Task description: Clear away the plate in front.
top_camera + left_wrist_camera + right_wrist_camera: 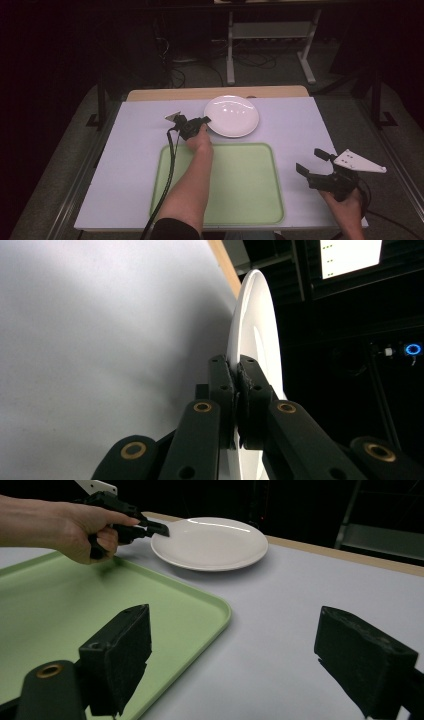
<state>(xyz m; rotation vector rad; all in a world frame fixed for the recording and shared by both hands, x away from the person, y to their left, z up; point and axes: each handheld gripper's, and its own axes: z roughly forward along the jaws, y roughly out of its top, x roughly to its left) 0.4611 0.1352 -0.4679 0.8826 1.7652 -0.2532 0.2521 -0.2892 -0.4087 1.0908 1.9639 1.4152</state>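
Note:
A white round plate (232,115) lies on the white table toward the back, just behind a light green tray (240,180). My left gripper (204,120) is shut on the plate's left rim; in the left gripper view the two black jaws pinch the plate (252,325) edge between them at the gripper (237,375) tips. From the right gripper view, the plate (210,542) rests flat with the left gripper (162,528) clamped on its near-left edge. My right gripper (311,161) hovers open at the table's right front, with nothing between its jaws (235,650).
The green tray (60,615) covers the front middle of the table. A wooden strip (215,92) runs along the table's far edge. Metal frame legs (231,47) and cables stand on the floor behind. Bare white table (300,135) lies right of the tray.

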